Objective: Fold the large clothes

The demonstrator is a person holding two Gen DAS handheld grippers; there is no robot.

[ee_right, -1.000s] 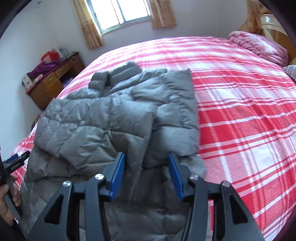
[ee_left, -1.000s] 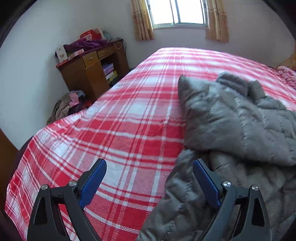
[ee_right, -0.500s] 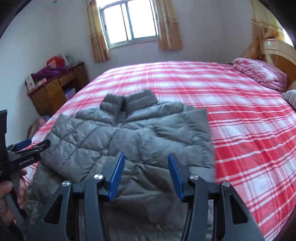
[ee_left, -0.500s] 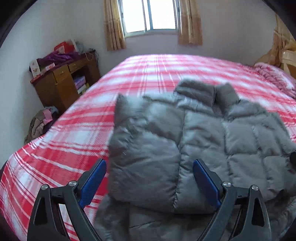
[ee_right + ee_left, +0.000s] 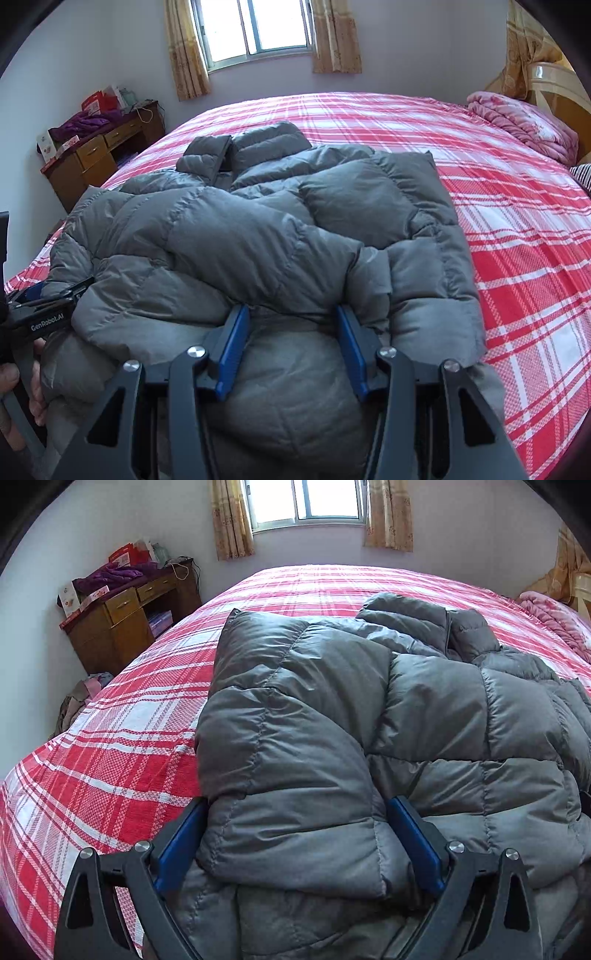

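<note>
A large grey quilted down jacket (image 5: pixel 369 720) lies on the red plaid bed (image 5: pixel 122 746), collar toward the window, both sleeves folded in over its body. It also shows in the right wrist view (image 5: pixel 258 240). My left gripper (image 5: pixel 295 834) is open, its blue pads on either side of the folded left sleeve's cuff. My right gripper (image 5: pixel 291 336) is open, its pads straddling the jacket's lower part just below the folded sleeves. The left gripper also shows at the left edge of the right wrist view (image 5: pixel 48 310), held by a hand.
A wooden desk (image 5: pixel 125 620) with clutter stands by the left wall, clothes on the floor (image 5: pixel 77 701) near it. A folded pink quilt (image 5: pixel 524 122) lies at the bed's far right by the headboard (image 5: pixel 557 88). A window (image 5: pixel 306 502) is behind the bed.
Both grippers have moved forward and lower over the jacket. The left gripper swung right from the bare bedspread onto the folded sleeve, now between its pads. The jacket fills more of both views.
</note>
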